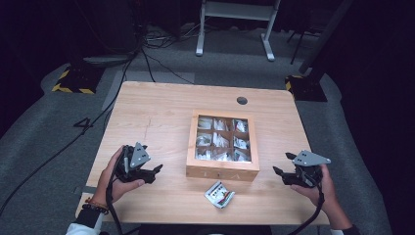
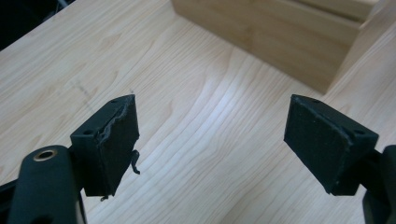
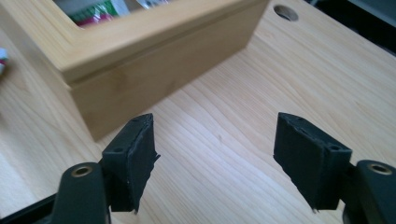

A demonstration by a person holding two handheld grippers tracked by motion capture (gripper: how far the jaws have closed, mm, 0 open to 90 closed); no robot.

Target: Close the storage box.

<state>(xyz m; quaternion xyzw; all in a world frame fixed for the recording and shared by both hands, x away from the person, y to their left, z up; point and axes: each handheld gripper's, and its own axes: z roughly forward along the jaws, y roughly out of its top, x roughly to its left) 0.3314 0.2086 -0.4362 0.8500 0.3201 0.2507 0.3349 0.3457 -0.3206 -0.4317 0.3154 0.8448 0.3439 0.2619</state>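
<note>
A: Left of the wooden box (image 1: 222, 145), the left claw (image 1: 155, 172) hangs just over the tabletop (image 1: 156, 107), jaws wide, nothing between them. Entry confirmed from the left gripper view: bare wood grain between the pads (image 2: 119, 144), and the box's side wall (image 2: 280, 32) beyond them.

B: Noted. Right claw?

A: Right of the box, the right claw (image 1: 283, 166) also stands wide and empty. In the right gripper view the box corner (image 3: 121, 60) sits just past the left-hand pad (image 3: 135, 158), apart from it; no contact.

B: Both claws point toward the box?

A: Yes, each aims inward at it from its own side, with a hand behind each at the near edge of the tabletop. Neither touches the box.

B: State of the box?

A: Lid shut, with a windowed top over nine compartments; pale packets show through the window. The right gripper view shows a scrap of green and red packaging under the pane.

B: Anything loose?

A: One small packet (image 1: 219, 195) lies flat on the tabletop just in front of the box, between the two claws and nearer the box than either. A round hole (image 1: 242, 101) sits in the tabletop behind the box.
</note>
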